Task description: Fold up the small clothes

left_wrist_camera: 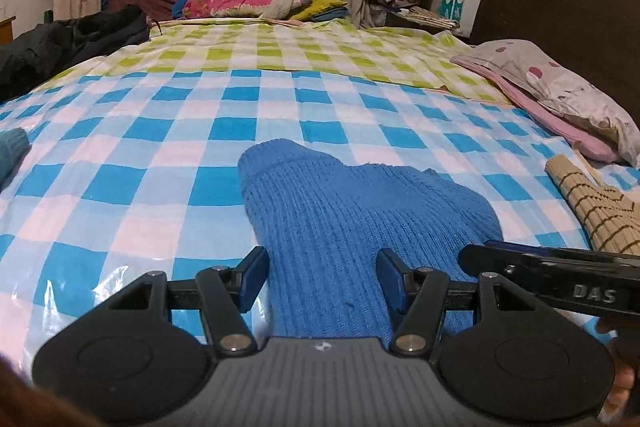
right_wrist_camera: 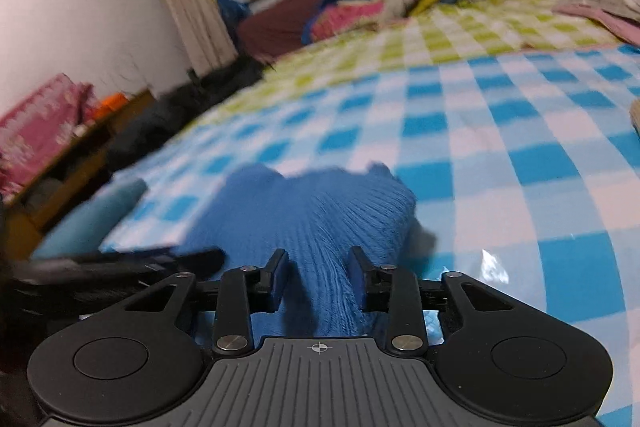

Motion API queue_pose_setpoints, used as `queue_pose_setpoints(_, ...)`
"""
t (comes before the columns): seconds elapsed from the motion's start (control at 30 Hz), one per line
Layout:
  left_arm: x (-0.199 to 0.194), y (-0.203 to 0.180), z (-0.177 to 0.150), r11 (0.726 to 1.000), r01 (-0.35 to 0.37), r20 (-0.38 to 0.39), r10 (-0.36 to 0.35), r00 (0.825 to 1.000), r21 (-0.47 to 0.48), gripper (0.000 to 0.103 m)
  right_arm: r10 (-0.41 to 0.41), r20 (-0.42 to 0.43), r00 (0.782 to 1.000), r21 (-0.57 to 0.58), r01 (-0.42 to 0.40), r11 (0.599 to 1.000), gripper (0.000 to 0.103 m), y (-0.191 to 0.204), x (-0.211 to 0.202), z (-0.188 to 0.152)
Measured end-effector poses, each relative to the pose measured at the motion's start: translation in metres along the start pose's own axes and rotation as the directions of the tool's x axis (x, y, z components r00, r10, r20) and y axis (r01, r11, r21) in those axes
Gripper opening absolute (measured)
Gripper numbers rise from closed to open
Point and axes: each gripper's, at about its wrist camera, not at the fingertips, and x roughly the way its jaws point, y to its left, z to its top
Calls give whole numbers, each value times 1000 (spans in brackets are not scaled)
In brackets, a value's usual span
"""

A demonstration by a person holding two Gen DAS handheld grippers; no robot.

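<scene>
The blue knit garment (left_wrist_camera: pixel 352 227) is laid flat on the bed (left_wrist_camera: pixel 160 155); both grippers' jaws are spread apart over its near edge, seemingly for grasping.

- Ribbed knit garment (left_wrist_camera: pixel 352 227), solid royal blue, lying near the middle.
- Plastic-covered bed sheet (left_wrist_camera: pixel 120 163), near part checked in bright blue, pale blue and white.
- Far sheet (left_wrist_camera: pixel 280 47), checked in lime green and white.
- Ribbed beige sock (left_wrist_camera: pixel 592 211) on the right, crossed by thin dark brown stripes.
- Grey-white pillow (left_wrist_camera: pixel 560 83) at far right with red-pink spots, over a plain pink cloth (left_wrist_camera: pixel 560 119).
- Teal knit piece (left_wrist_camera: pixel 12 151) at the left edge.
- Black clothes heap (left_wrist_camera: pixel 60 43) at far left.
- Gripper pads (left_wrist_camera: pixel 252 279) dark blue on black arms.
</scene>
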Motion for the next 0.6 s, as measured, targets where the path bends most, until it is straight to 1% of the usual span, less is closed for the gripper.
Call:
queue_pose_setpoints(0.23, -2, -4, 0, 1000, -23, 3, 23, 1000, 20, 65, -8, -1, 1000, 4, 8, 1000, 27, -5, 1, -6)
queue_pose_setpoints(0.37, -17, -8, -1, 997, -56, 31, 55, 998, 50, 64, -22, 12, 1000, -2, 22, 1000, 28, 1, -9, -4)
queue_pose_setpoints(0.43, -26, -7, -3, 996, -73, 40, 70, 997, 61, 64, -25, 21, 999, -16, 25, 1000, 30, 6, -16, -4)
queue_pose_setpoints(0.5, -32, -6, -6, 994, -93, 36, 91, 995, 58, 65, -23, 28, 999, -39, 24, 999, 31, 12, -24, -6)
queue_pose_setpoints(0.6, -38, -4, -13, 995, -95, 14, 94, 995, 42, 65, -17, 32, 999, -64, 19, 998, 34, 20, -36, -11)
